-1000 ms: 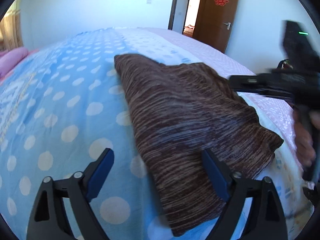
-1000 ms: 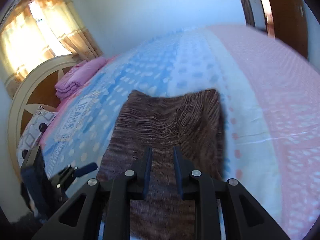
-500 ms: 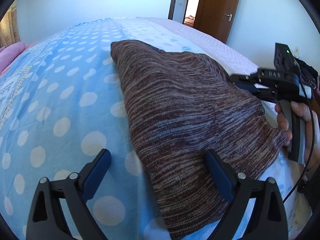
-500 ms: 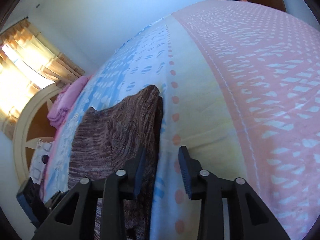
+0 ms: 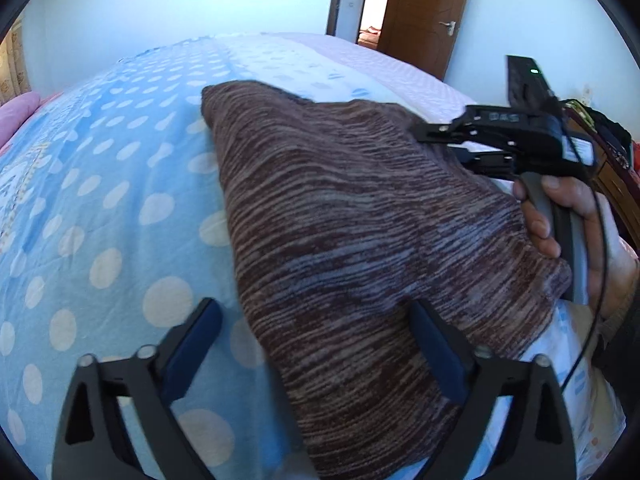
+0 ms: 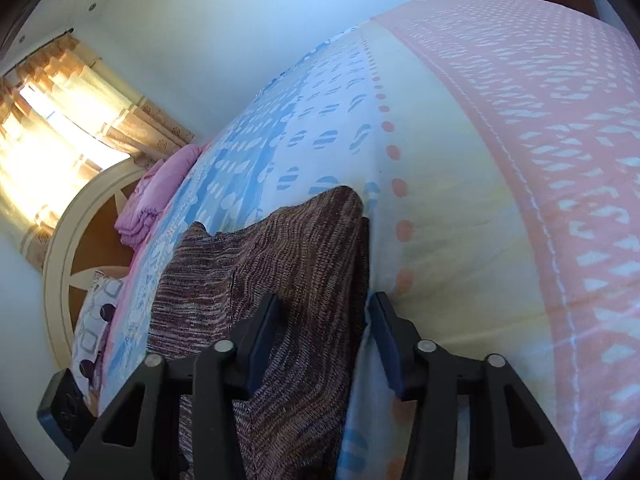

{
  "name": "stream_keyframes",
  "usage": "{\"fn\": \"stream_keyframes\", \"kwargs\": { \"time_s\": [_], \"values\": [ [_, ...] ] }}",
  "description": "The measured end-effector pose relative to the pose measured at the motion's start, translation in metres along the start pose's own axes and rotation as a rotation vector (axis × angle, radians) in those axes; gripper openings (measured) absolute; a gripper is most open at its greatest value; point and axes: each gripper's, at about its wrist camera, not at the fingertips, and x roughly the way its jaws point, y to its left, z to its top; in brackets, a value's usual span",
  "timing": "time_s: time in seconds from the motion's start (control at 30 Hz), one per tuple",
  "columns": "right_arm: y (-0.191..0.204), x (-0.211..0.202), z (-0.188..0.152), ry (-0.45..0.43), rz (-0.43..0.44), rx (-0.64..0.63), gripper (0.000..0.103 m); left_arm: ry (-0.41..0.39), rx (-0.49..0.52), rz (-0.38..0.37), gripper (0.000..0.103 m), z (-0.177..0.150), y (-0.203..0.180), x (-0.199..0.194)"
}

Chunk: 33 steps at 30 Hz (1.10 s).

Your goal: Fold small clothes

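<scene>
Garment: brown striped knit (image 5: 352,240), folded, lying on the bed (image 5: 100,200) across the centre and lower right of the left wrist view. Your left hand-held gripper (image 5: 316,344) has its jaws wide apart, straddling the knit's near left edge. Your right hand-held gripper (image 6: 326,340) is parted too, bracketing the knit's (image 6: 288,280) right border, nothing pinched. Pink folded bedding (image 6: 156,196) sits by the headboard (image 6: 60,240), left of frame.
</scene>
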Motion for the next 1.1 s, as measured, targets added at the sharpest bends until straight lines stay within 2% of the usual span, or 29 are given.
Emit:
{"fn": "stream_keyframes", "kwargs": {
  "time_s": [0.07,0.13,0.2,0.27,0.4,0.7,1.1],
  "values": [
    [0.003,0.002,0.0,0.003,-0.014,-0.014,0.041,-0.014,0.021,-0.024,0.075,-0.001,-0.003,-0.003],
    [0.005,0.001,0.0,0.005,-0.019,-0.021,0.032,-0.022,0.032,-0.02,0.066,-0.002,-0.006,-0.006],
    [0.008,-0.003,-0.001,-0.003,-0.026,-0.034,0.023,-0.033,0.035,-0.03,0.04,-0.004,-0.007,-0.009],
    [0.013,-0.006,-0.002,-0.015,-0.039,-0.055,0.017,-0.037,0.043,-0.007,0.033,-0.005,-0.01,-0.012],
    [0.028,-0.014,-0.007,-0.04,-0.059,-0.087,0.016,-0.043,0.051,0.012,0.02,-0.008,-0.014,-0.02],
    [0.063,-0.039,-0.013,-0.072,-0.014,-0.125,0.015,-0.043,0.035,0.026,0.017,-0.011,-0.015,-0.048],
    [0.134,-0.034,-0.05,-0.049,0.076,-0.197,0.013,-0.053,-0.002,0.084,0.017,-0.05,0.01,-0.11]
  ]
}}
